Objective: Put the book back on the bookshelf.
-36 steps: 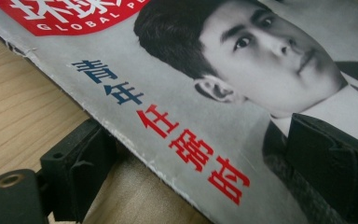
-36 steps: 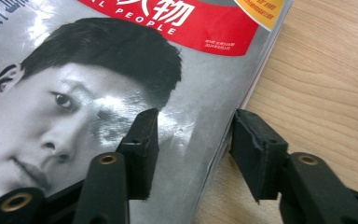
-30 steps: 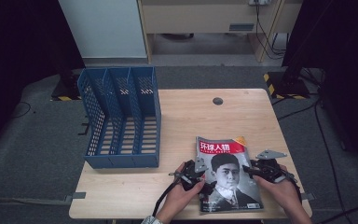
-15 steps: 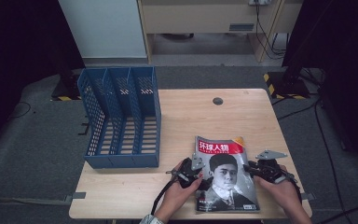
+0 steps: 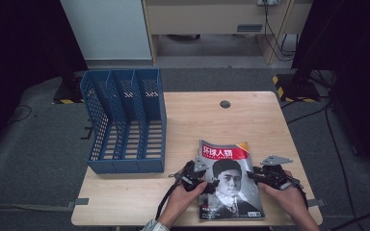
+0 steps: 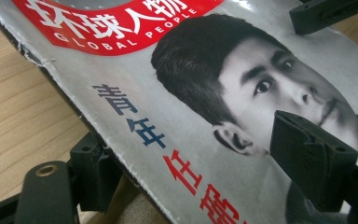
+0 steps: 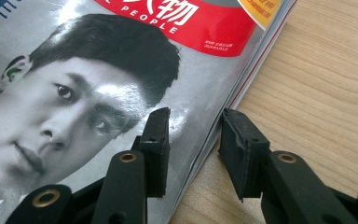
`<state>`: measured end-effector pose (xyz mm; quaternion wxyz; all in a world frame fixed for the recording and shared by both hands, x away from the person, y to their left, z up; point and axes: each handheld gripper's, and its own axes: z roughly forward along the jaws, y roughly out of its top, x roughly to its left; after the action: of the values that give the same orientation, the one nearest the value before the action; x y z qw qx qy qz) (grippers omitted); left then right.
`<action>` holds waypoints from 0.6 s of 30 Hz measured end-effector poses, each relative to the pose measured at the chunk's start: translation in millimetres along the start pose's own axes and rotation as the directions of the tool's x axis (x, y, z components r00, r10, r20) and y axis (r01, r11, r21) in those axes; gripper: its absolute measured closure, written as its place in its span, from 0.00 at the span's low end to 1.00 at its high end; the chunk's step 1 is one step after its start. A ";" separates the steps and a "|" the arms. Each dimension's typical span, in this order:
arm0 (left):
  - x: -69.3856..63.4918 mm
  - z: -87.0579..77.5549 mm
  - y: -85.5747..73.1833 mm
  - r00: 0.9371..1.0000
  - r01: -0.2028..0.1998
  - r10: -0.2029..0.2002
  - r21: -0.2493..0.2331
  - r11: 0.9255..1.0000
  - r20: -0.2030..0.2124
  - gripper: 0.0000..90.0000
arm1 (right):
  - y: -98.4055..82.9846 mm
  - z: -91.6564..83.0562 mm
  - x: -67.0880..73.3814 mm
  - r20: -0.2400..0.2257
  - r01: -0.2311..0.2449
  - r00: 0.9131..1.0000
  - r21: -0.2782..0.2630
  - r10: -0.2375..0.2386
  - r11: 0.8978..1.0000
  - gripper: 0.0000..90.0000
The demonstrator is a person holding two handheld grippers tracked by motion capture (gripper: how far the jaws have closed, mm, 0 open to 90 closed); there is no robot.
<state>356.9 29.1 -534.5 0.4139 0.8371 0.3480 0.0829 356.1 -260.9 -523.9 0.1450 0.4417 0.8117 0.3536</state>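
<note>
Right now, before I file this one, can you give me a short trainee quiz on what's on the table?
1. Where is the magazine?
A. Standing in the blue file rack
B. Lying on the table, to the right of the rack
C. On the floor
2. True or false: the right gripper has its jaws clamped on the rack.
3. Fill in: the rack has ___ compartments.

Key:
1. B.
2. False. Its jaws straddle the magazine's right edge, one over the cover and one over the bare table, and they have just been opening.
3. Three.
</note>
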 end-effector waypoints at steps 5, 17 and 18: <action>6.4 -2.3 9.2 1.000 0.003 -0.003 -0.001 1.000 0.016 0.26 | -0.7 1.5 0.1 -0.009 0.004 1.000 -0.004 -0.004 1.000 0.68; 20.5 -2.7 24.3 1.000 -0.006 0.006 -0.032 0.999 0.025 0.39 | -0.7 4.5 -0.4 -0.033 -0.014 0.999 -0.016 0.013 1.000 0.68; 20.7 -2.0 25.5 1.000 -0.009 0.010 -0.032 0.999 0.028 0.40 | -0.7 4.6 -0.5 -0.033 -0.014 0.999 -0.017 0.013 1.000 0.67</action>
<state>384.5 33.3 -517.2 0.4318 0.8331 0.3366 0.0786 358.5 -259.5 -527.7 0.1329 0.4401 0.8079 0.3687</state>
